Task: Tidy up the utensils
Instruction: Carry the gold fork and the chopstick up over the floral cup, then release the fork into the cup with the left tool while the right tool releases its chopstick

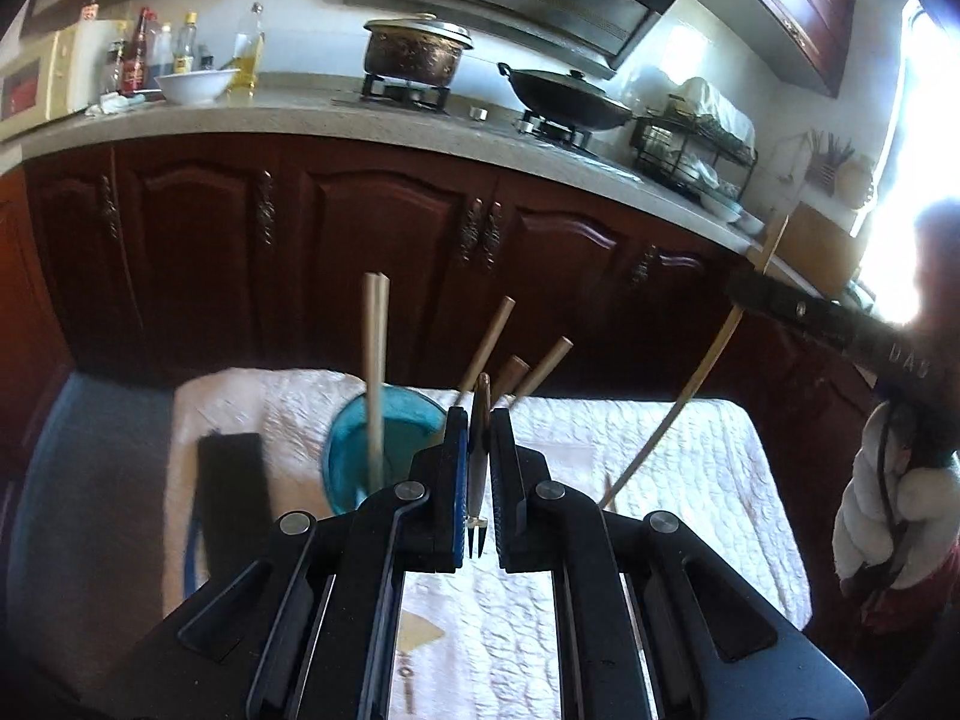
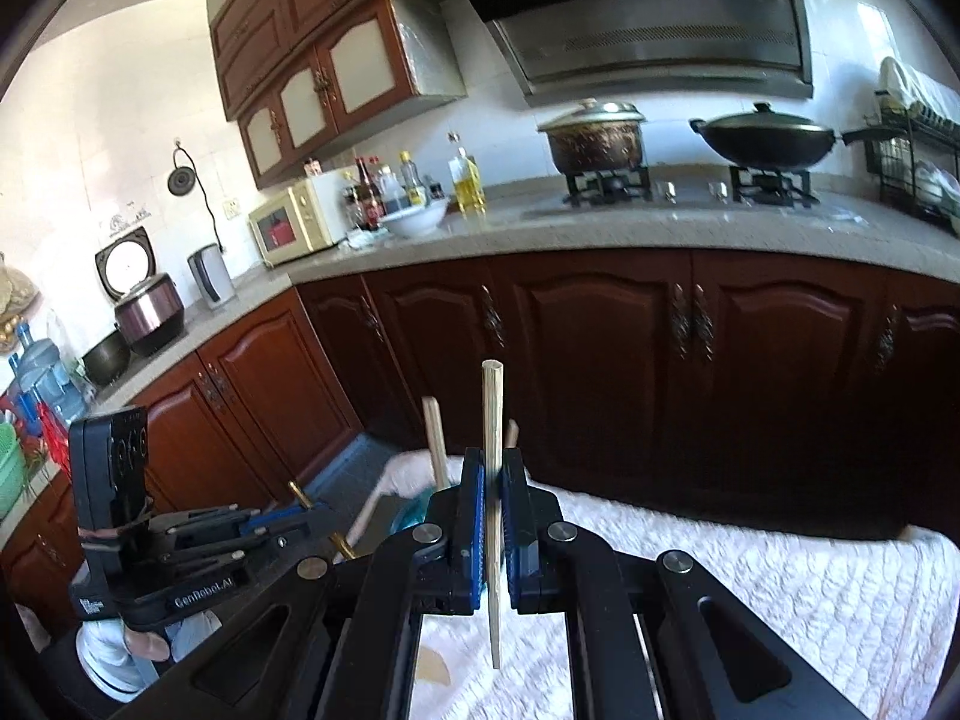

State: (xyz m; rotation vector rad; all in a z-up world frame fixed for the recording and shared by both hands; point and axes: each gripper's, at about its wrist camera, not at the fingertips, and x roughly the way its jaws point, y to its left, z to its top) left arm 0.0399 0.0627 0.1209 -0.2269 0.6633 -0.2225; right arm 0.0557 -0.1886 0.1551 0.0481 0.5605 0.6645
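The fork [image 1: 478, 468] was small and thin with a smooth handle, so probably light and a bit slippery; the left gripper [image 1: 478, 420] had it pinched mid-handle, prongs pointing back, just beside the blue cup [image 1: 354, 456] holding chopsticks. The right gripper [image 2: 493, 480] was clamped on one stiff chopstick [image 2: 492, 420] around its middle, above the quilted cloth [image 2: 780, 588].

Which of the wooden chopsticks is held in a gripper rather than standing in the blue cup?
The single chopstick pinched upright in the right gripper; the others stand loose in the blue cup.
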